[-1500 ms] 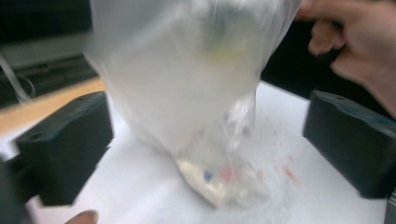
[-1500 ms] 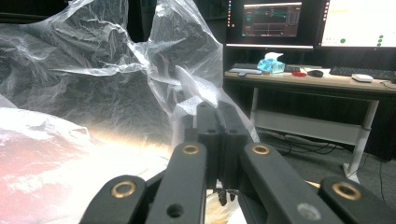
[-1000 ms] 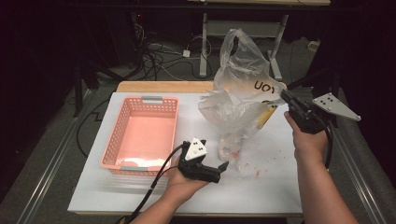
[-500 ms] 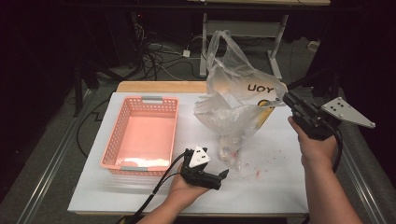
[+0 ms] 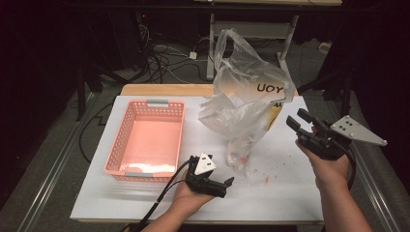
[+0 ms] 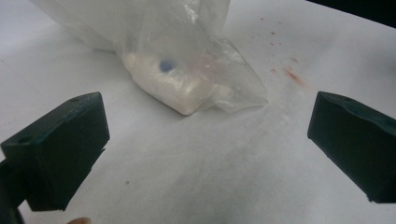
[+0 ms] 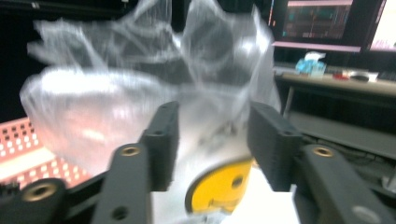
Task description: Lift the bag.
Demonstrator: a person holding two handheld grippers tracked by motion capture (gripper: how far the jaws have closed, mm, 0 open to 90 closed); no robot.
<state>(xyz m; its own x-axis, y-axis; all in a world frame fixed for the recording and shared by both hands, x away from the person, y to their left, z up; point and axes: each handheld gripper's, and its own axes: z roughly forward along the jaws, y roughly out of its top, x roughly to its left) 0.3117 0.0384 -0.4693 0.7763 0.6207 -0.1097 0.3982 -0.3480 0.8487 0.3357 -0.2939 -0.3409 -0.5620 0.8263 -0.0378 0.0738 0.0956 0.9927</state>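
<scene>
High view: bag [image 5: 244,104] beside basket [image 5: 147,137].

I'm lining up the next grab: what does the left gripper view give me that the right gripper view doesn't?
Left gripper view: a white lump with a blue spot inside the bag's low end, lying on the white table beside reddish specks. Right gripper view: the pink basket, a yellow disc and monitors behind. Both: the clear plastic bag ahead of open jaws, nothing gripped.
</scene>
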